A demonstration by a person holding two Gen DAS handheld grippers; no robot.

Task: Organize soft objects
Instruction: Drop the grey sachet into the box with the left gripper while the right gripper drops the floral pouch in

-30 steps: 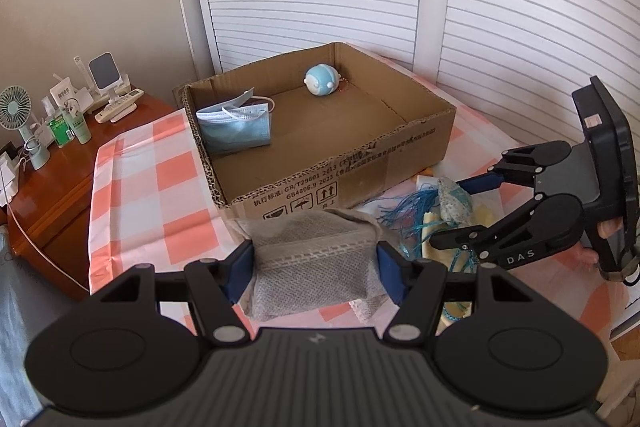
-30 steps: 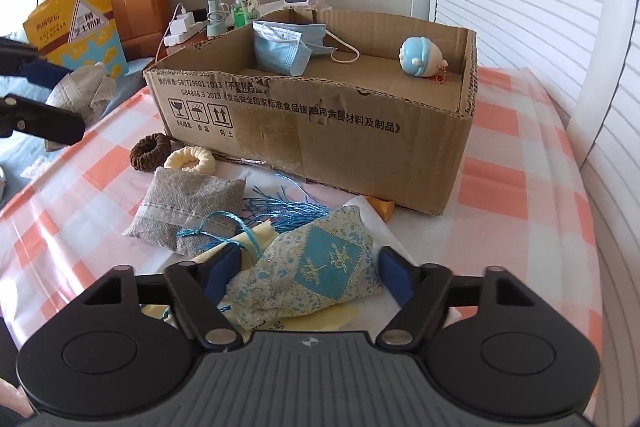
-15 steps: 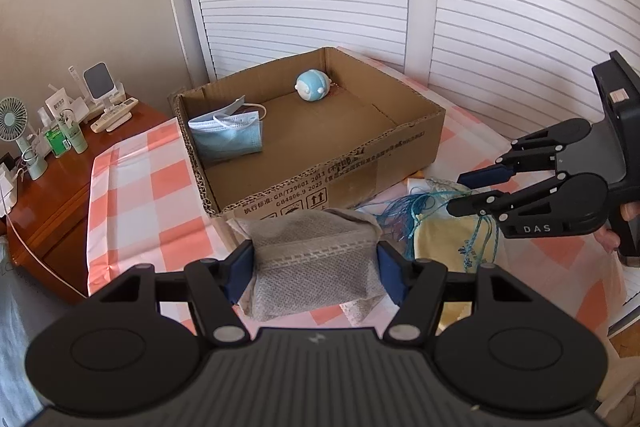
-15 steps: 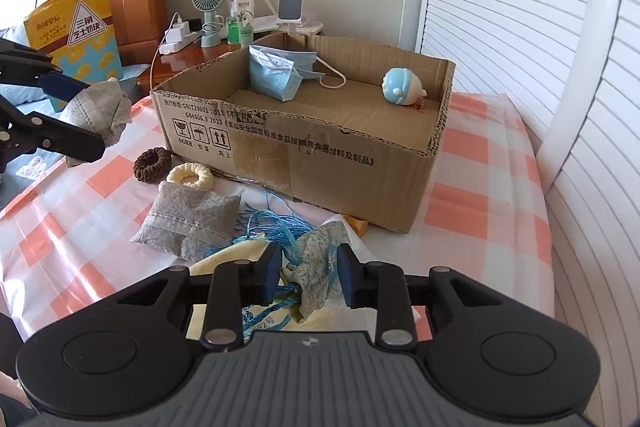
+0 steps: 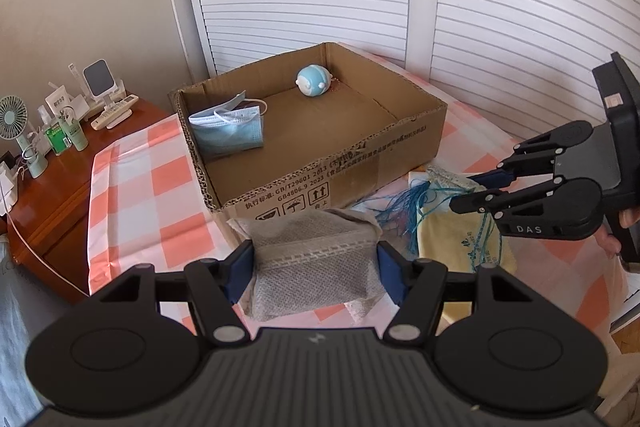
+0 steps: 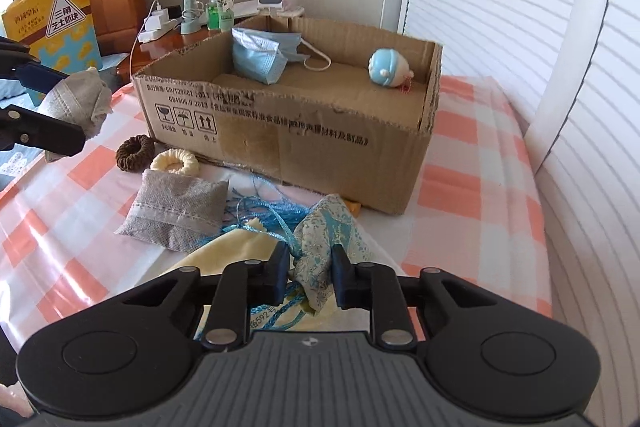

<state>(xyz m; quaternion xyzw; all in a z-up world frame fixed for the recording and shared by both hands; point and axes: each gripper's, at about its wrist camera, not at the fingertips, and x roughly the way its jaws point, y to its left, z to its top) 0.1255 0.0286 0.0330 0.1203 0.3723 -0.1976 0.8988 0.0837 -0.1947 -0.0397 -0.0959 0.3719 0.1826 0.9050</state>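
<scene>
My right gripper has squeezed shut on the blue flowery pouch and lifted it, my left gripper hugs the gray pouch, and the box sits just ahead of both.

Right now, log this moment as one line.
left gripper: shut on grey sachet, lifted | right gripper: shut on blue patterned sachet | cardboard box: holds face mask, blue plush

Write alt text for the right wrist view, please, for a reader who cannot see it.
The right claw is shut on a blue floral pouch above a checked cloth, in front of an open cardboard box that holds a blue face mask and a small blue plush toy. A grey sachet and two hair scrunchies lie left of the pouch.
</scene>
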